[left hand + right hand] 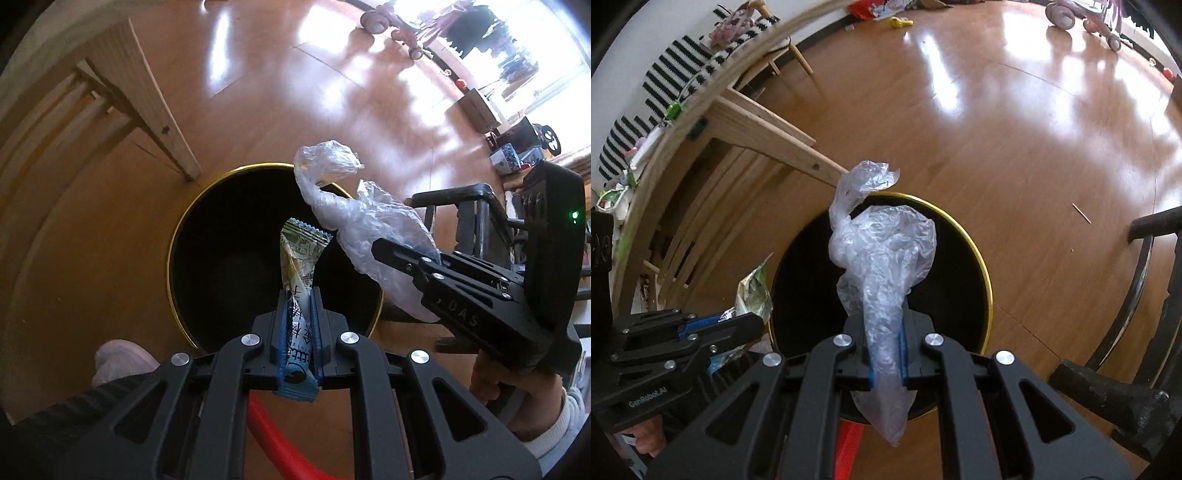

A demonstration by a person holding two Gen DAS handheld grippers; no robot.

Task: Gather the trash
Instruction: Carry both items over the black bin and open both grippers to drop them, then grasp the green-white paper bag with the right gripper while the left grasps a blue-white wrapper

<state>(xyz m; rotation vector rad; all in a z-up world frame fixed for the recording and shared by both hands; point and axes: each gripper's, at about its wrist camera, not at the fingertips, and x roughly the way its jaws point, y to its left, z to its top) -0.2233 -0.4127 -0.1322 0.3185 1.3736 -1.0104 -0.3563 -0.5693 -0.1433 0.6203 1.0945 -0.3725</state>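
Left gripper (pixel 299 314) clenches a snack wrapper (pixel 301 254); right gripper (pixel 886 347) clenches a plastic bag (pixel 882 258); both poised over the bin (pixel 177 236); next, seemingly, release both.

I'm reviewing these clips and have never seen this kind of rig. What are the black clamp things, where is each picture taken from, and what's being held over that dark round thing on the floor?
There is no robot here: a person holds a handheld two-finger gripper in each hand, and each gripper carries a wide-angle camera that looks along its fingers. One picture is from the left gripper, which is clamped on a green and white snack wrapper. The other is from the right gripper, clamped on a crumpled clear plastic bag. Each gripper also shows at the edge of the other's picture. Both pieces of trash hang above a black bin with a gold rim that stands on the wooden floor, beside a wooden table leg.
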